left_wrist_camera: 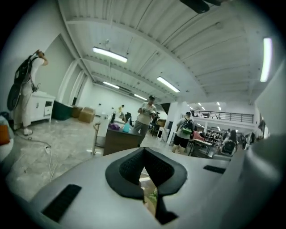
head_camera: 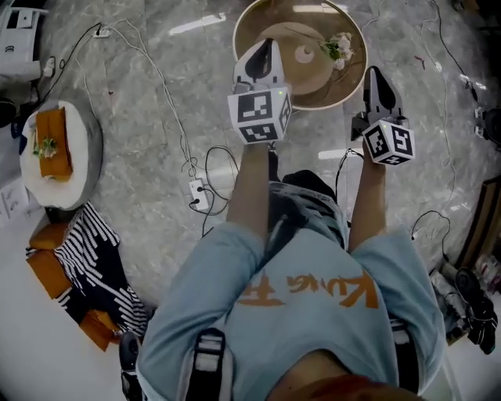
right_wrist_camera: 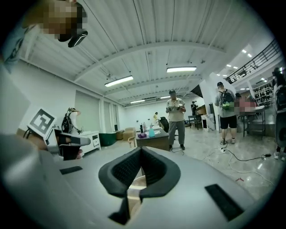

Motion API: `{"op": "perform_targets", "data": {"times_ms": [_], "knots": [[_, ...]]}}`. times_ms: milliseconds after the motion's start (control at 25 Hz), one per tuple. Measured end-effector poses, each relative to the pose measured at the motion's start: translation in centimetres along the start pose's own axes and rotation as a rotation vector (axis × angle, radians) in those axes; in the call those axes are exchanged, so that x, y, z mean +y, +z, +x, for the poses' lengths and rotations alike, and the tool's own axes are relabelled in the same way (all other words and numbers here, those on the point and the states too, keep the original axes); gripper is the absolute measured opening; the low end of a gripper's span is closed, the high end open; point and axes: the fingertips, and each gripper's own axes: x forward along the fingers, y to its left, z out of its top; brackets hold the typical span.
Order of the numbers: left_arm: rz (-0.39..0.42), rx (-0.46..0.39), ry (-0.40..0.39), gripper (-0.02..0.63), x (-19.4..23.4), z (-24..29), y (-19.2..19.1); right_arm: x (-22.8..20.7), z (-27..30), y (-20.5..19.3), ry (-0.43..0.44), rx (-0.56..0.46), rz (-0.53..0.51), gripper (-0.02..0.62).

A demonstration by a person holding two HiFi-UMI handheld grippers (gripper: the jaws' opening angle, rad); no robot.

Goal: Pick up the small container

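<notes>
In the head view a round wooden table (head_camera: 275, 17) stands ahead of me on the marble floor. A small round tan container (head_camera: 304, 53) sits near its middle, with a sprig of pale flowers (head_camera: 338, 47) just to its right. My left gripper (head_camera: 266, 44) hangs over the table's left part, jaws shut and empty, close to the container's left. My right gripper (head_camera: 374, 73) is at the table's right edge, also shut on nothing. Both gripper views look nearly level across a hall; the left gripper (left_wrist_camera: 144, 152) and the right gripper (right_wrist_camera: 141, 152) show their pads pressed together.
A white round stand (head_camera: 84, 168) with an orange item stands at left, a striped cloth on orange cushions (head_camera: 90, 262) below it. A power strip (head_camera: 198, 193) and cables lie on the floor. A person (right_wrist_camera: 175, 118) and a desk (right_wrist_camera: 153, 138) stand further off in the hall.
</notes>
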Motion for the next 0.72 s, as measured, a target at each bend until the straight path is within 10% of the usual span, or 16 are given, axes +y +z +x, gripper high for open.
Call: {"op": "perform_targets", "data": {"times_ms": [720], "knots": [[0.013, 0.251, 0.022, 0.023, 3.7, 9.8, -19.4, -3.2, 6.1, -20.4, 0.122, 0.292, 0.058, 0.012]]}}
